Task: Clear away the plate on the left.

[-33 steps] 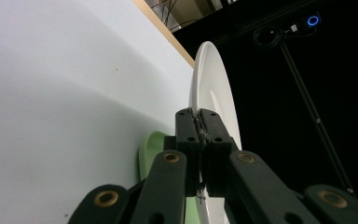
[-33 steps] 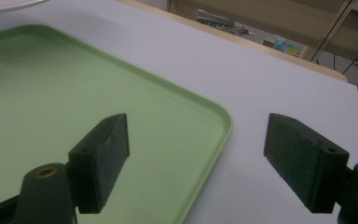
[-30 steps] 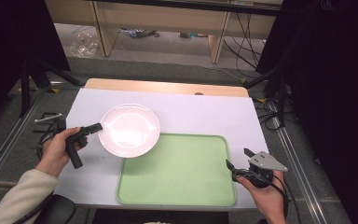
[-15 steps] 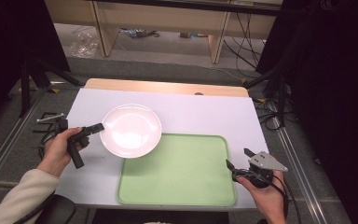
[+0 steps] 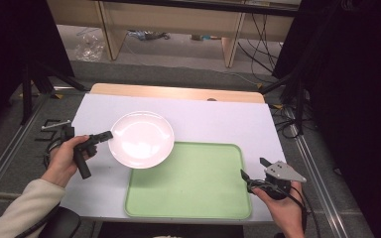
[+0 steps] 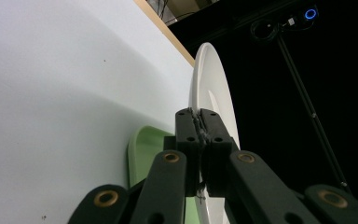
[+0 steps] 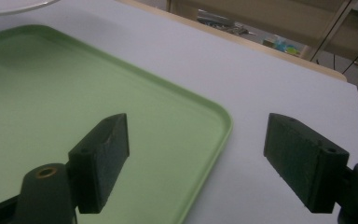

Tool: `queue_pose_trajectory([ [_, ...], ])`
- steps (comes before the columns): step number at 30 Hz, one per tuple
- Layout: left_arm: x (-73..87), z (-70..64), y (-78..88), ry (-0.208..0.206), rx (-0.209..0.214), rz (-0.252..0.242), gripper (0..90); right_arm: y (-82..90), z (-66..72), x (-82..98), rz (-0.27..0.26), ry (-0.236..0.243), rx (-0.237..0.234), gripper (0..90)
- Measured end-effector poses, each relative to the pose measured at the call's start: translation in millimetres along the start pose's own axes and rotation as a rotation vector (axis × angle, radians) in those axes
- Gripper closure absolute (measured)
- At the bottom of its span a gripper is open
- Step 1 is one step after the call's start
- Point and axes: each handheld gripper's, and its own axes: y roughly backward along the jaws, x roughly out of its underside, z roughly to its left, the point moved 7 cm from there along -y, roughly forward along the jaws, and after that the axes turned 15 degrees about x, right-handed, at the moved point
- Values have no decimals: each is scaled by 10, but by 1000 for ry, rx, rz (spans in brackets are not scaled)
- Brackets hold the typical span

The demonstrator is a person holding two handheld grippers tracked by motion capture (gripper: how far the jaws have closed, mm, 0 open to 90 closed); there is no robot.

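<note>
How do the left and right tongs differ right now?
The left tongs are shut on the plate rim; the right tongs are open and empty. The left sits at the tray's far left corner, the right at its right edge. Both have black jaws.

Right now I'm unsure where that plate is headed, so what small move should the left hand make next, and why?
Probably carry the white plate a little further right and toward the person, over the green tray. The left gripper is shut on its rim, the plate already overlaps the tray's near-left corner, and the tray is bare. The right gripper waits open at the tray's right edge.
</note>
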Motion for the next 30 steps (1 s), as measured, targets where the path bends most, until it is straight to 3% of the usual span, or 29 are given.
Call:
queue_pose_trajectory([
  [9,18,-10,-46,13,27,-1,871,1,2,2,2,0,-2,230],
  [10,26,-9,-42,13,14,18,870,0,0,2,1,0,-1,230],
  [21,62,-28,-110,10,15,34,870,3,-12,-6,-6,6,2,230],
  [30,74,-39,-149,9,31,28,870,2,-13,-4,-6,8,2,230],
])
